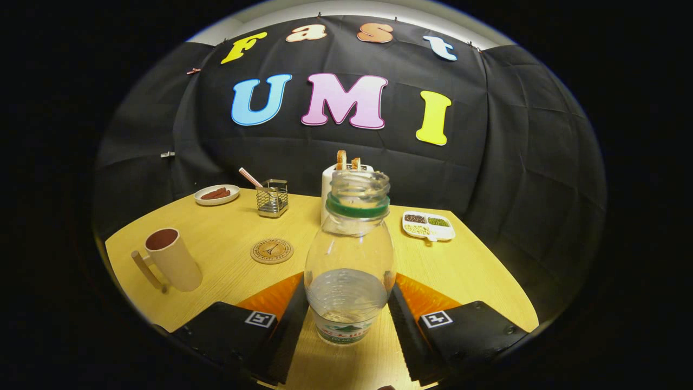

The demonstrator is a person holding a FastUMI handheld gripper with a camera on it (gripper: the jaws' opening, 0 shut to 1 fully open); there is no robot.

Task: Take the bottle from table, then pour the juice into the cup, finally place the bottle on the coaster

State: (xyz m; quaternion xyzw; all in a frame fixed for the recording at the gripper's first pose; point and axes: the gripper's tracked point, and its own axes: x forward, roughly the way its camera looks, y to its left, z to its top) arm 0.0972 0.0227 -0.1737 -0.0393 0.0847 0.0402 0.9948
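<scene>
A clear plastic bottle (349, 254) stands upright between my fingers, uncapped, with a green ring at its neck and liquid in its lower third. My gripper (349, 284) is shut on it, both fingers pressing its lower sides. Whether its base rests on the wooden table (227, 233) or hangs just above it, I cannot tell. A beige cup (172, 261) with a handle stands off to the left of the fingers. A round cork coaster (272, 251) lies beyond the left finger, between the cup and the bottle.
Behind the bottle stands a white toaster (328, 187) with bread in it. A wire holder (272, 198) and a plate of sausages (216, 194) sit at the far left. A divided dish of beans (428, 226) lies at the far right.
</scene>
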